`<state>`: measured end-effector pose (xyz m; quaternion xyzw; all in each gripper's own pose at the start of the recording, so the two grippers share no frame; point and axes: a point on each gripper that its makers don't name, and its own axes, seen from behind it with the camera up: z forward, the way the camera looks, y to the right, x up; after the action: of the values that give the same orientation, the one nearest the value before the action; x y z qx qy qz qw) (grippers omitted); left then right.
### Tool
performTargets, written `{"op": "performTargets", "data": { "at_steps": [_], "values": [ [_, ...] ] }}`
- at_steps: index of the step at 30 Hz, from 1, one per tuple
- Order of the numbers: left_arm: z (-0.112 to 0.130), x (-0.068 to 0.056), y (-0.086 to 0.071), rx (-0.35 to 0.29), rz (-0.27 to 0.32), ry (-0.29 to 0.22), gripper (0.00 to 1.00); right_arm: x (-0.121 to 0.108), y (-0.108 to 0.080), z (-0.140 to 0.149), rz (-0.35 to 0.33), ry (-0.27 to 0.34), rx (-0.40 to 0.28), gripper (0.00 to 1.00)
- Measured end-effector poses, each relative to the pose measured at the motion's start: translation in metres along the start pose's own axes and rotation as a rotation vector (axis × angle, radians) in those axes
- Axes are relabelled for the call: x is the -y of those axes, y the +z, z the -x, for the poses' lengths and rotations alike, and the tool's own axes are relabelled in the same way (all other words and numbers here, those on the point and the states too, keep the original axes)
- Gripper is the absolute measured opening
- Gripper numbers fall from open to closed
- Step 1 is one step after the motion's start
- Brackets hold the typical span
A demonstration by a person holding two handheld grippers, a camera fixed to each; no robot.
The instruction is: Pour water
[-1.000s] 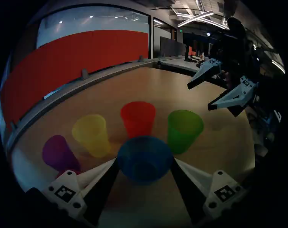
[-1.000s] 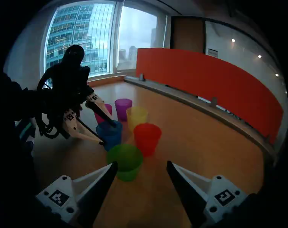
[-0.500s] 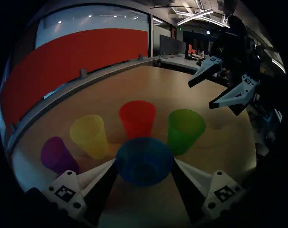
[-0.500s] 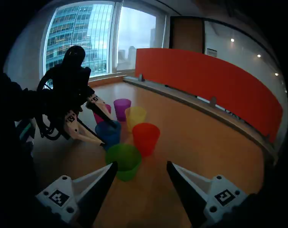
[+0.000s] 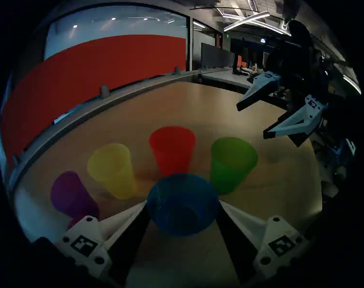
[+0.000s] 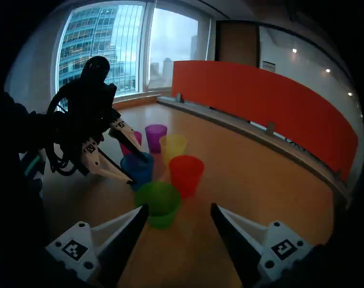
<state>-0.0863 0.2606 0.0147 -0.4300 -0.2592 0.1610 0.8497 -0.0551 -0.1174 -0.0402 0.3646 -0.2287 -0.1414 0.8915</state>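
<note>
ok, l gripper [image 5: 182, 205] tight on blue cup [image 5: 183, 218]

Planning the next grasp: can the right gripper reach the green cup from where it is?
Probably yes. The right gripper is open with the green cup just ahead of its fingertips, nothing between; the red cup stands close behind.

Wooden table [image 6: 259, 182] bearing a tight cluster of coloured cups [image 6: 186, 174]
</note>
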Motion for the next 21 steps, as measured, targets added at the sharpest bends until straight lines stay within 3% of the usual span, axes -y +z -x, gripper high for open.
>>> {"op": "performTargets", "data": {
  "at_steps": [21],
  "values": [
    [-0.027, 0.012, -0.041, -0.092, -0.054, -0.008, 0.87, 0.018, 0.011, 0.002, -0.034, -0.004, 0.011, 1.00]
  ]
}}
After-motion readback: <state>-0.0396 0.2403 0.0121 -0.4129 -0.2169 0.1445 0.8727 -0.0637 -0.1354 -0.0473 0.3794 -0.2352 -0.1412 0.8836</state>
